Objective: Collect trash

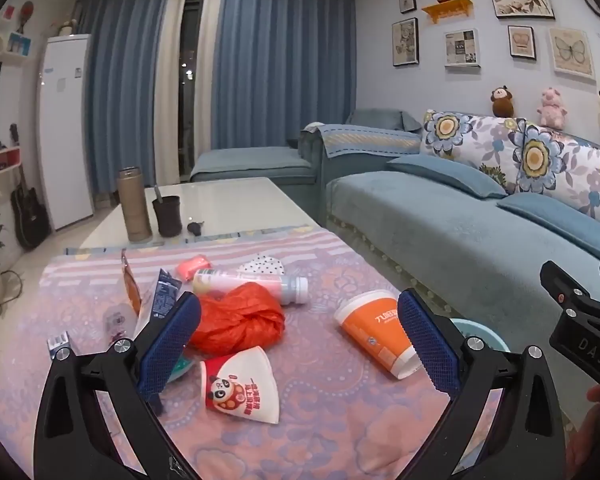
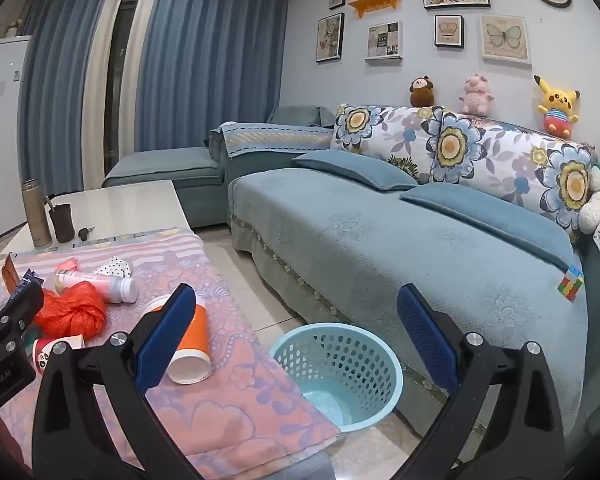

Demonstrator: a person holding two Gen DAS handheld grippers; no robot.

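Note:
Trash lies on a pink patterned cloth (image 1: 320, 432): a crumpled red plastic bag (image 1: 240, 320), a squashed panda paper cup (image 1: 240, 388), an orange paper cup (image 1: 376, 332) on its side, a white-pink bottle (image 1: 252, 284) on its side and torn wrappers (image 1: 160, 292). My left gripper (image 1: 300, 340) is open and empty above the panda cup. My right gripper (image 2: 300, 340) is open and empty, above the table's right edge. A teal perforated waste basket (image 2: 340, 372) stands on the floor beside the table. The orange cup (image 2: 192, 344) lies by the right gripper's left finger.
A blue sofa (image 2: 420, 248) runs along the right, with a Rubik's cube (image 2: 571, 283) on it. At the table's far end stand a tall flask (image 1: 134, 204), a dark cup (image 1: 167, 216) and keys (image 1: 195, 227). A pink packet (image 1: 192, 266) and dotted paper (image 1: 262, 264) lie behind the bottle.

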